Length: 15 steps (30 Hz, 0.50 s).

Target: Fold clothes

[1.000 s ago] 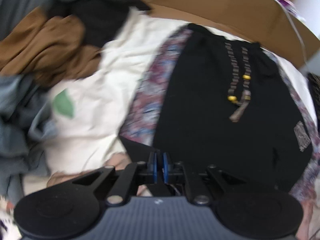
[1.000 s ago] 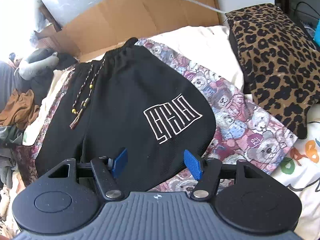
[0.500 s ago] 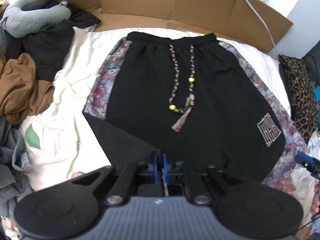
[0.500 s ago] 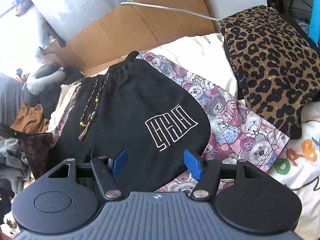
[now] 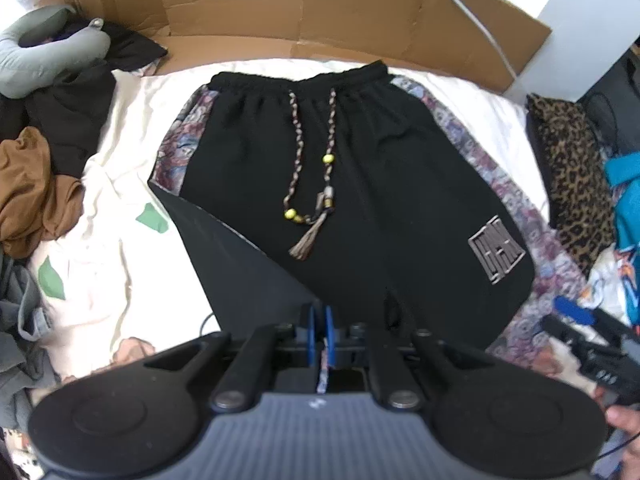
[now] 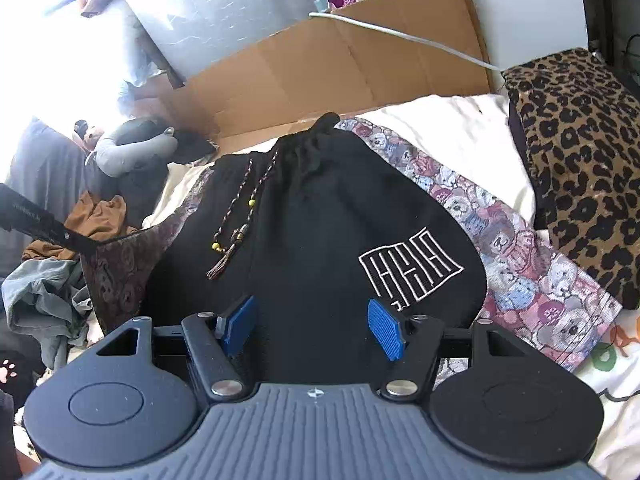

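Note:
Black shorts with bear-print side panels, a beaded drawstring and a white logo lie spread on a cream bedsheet. My left gripper is shut on the hem of the shorts' left leg, and that corner is lifted off the bed, its dark underside showing. In the right wrist view the left gripper enters from the left, holding that raised corner. My right gripper hovers open over the right leg near the logo, with nothing between its blue pads. The right gripper also shows in the left wrist view beside the right hem.
Flattened cardboard lines the far side of the bed. A brown garment, grey clothes and a grey neck pillow pile up on the left. A leopard-print cushion and a teal item lie at the right.
My left gripper has risen and pulled back with the hem, lifting the left leg corner higher. The right gripper stays open over the right leg, drawn back a little.

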Tool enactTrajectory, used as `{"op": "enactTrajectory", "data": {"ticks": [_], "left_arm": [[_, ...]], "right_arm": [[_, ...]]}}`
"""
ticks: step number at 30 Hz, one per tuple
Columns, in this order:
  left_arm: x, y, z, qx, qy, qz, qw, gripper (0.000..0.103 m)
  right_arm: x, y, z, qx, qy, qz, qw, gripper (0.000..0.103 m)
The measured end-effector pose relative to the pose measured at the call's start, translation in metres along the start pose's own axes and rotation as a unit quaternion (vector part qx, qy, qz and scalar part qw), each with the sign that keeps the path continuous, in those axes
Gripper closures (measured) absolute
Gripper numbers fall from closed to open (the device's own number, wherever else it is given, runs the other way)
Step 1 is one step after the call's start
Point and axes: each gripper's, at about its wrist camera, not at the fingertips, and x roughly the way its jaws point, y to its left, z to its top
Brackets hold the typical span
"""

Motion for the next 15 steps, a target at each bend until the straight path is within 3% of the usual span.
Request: {"op": "enactTrajectory", "data": {"ticks": [9,15], "left_arm": [[0.006,-0.01,0.008,-0.021,-0.015,-0.032,0.9991,0.097],[0.015,-0.017,0.012,-0.045,-0.015,-0.055,0.9974,0.097]], "right_arm": [[0.0,-0.012,-0.006,-0.004,-0.004,-0.018,1.0,0.034],[0.022,-0.006,-0.004,-0.016,-0.012,0.032,0.999,0.034]]}}
